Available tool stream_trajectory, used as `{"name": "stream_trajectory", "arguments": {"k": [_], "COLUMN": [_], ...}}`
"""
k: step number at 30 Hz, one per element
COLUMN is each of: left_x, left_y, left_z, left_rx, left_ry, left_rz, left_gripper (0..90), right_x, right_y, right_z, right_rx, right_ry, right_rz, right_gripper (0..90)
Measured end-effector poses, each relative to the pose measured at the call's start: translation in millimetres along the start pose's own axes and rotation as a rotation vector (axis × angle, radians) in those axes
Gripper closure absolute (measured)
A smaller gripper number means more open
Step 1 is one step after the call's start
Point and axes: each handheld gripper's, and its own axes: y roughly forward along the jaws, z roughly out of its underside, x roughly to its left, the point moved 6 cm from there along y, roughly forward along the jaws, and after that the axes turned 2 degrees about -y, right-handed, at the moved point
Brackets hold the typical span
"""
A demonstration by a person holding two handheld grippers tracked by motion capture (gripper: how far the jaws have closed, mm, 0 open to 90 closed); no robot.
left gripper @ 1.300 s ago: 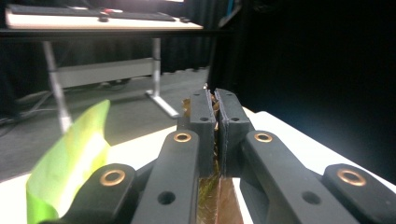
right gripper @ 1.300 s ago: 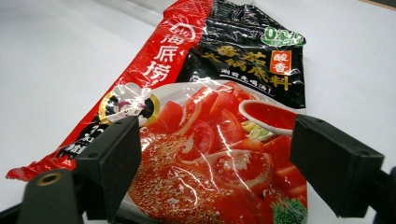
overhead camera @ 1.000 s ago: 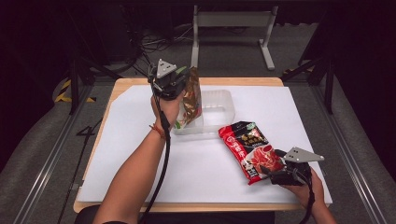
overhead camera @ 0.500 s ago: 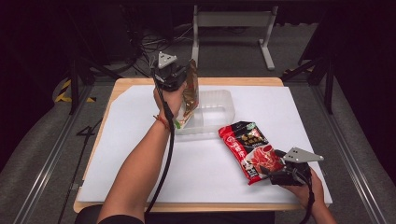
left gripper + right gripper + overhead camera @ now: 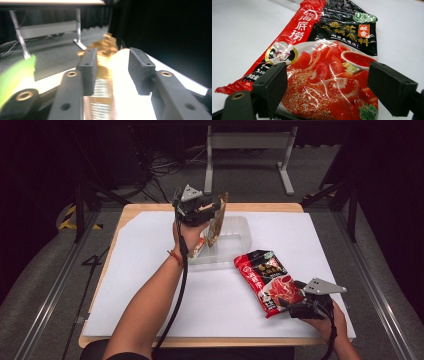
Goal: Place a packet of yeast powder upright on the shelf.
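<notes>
Gold pouch point(image 5: 218, 218) standing upright over the clear plastic tray point(image 5: 239, 231), lower end down inside it beside a second packet with a green edge point(image 5: 198, 246). Left gripper point(image 5: 204, 210) level with the pouch's upper part; jaws just been opening, now parted partway, the pouch between them in the left gripper view point(image 5: 103, 65) and a gap showing on the side of the right-hand pad point(image 5: 140, 66). Apparently no longer pinched, though blur leaves contact on the other pad uncertain.

Step in hand, judged: letting the pouch go into the tray. Best done by widening the jaws until both pads stand off the foil, then backing out along the jaw line rather than sideways, so as not to drag or tip the pouch. Worth watching for a lean toward the tray's rim; an upright pouch may flop over once free.

Right gripper point(image 5: 298, 306) resting low at the near right, jaws wide apart and holding nothing, straddling the near end of the red hotpot-base packet point(image 5: 324, 67), which lies flat just right of the tray. Likely next in line.

White sheet point(image 5: 140, 270) covering a wooden table point(image 5: 131, 210), otherwise bare. Grey carpet beyond, cables point(image 5: 165, 167) on the floor, a metal stand point(image 5: 250, 142) at the far side, dark surroundings.
</notes>
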Motion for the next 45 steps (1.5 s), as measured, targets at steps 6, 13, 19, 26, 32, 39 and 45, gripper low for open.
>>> {"name": "stream_trajectory", "arguments": {"k": [6,13,19,26,32,39,45], "left_x": [-0.2,-4.1,-7.9,-11.5,-14.3,-11.1,-9.3], "left_y": [-9.2,-22.5,-34.9,-52.0,-61.4,-78.3,-96.2], "left_z": [20.6,36.7,48.4,63.0,79.4,96.3,104.5], "left_rx": [0.04,0.064,0.09,0.121,0.143,0.166,0.182], "left_ry": [0.029,0.076,0.133,0.2,0.237,0.234,0.261], "left_rz": [0.057,0.102,0.125,0.159,0.197,0.222,0.228], "left_gripper": [60.0,55.6,50.6,45.5,52.8,55.7,51.2], "right_x": [0.3,1.0,1.2,0.9,1.3,1.1,1.2], "right_y": [0.6,0.9,1.2,0.8,0.9,0.8,1.3], "right_z": [0.2,0.1,0.1,-0.2,-0.3,-0.1,0.0], "right_rx": [0.004,0.006,0.007,0.006,0.006,0.006,0.009], "right_ry": [0.001,-0.001,-0.002,-0.001,-0.003,0.0,0.001], "right_rz": [0.0,0.0,0.001,0.002,0.004,0.003,-0.002], "right_gripper": [17.2,17.2,17.0,16.8,16.8,16.9,18.0]}}
